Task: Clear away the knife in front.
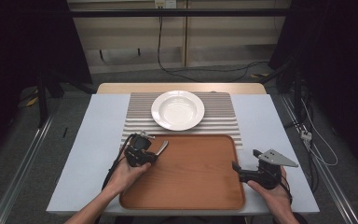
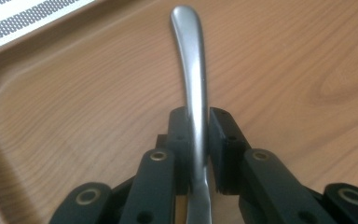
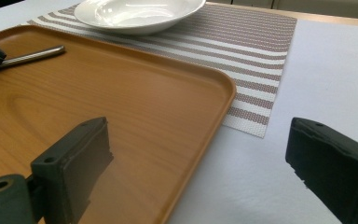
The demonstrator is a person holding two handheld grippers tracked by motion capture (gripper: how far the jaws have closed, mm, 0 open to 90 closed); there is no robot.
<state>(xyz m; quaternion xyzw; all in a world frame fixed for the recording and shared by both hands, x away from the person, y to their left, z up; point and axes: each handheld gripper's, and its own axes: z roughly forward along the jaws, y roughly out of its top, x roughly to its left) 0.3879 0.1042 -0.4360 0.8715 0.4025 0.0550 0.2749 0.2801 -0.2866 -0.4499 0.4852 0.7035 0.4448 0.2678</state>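
Left gripper [image 2: 198, 135] clamping tight on a metal handle [image 2: 191, 70], holding it low over the tray [image 1: 191, 186] near its far left corner. Right gripper [image 3: 200, 168] gaping wide, empty, straddling the tray's right rim.

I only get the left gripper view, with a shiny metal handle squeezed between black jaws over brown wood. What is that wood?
Observer: A brown wooden tray; the left gripper holds the shiny metal handle over its far left corner.
Operator: What's past the tray?
Observer: A round white plate on a striped mat.
Operator: Where's the other gripper?
Observer: The right gripper is at the tray's right edge, jaws wide open, holding nothing.
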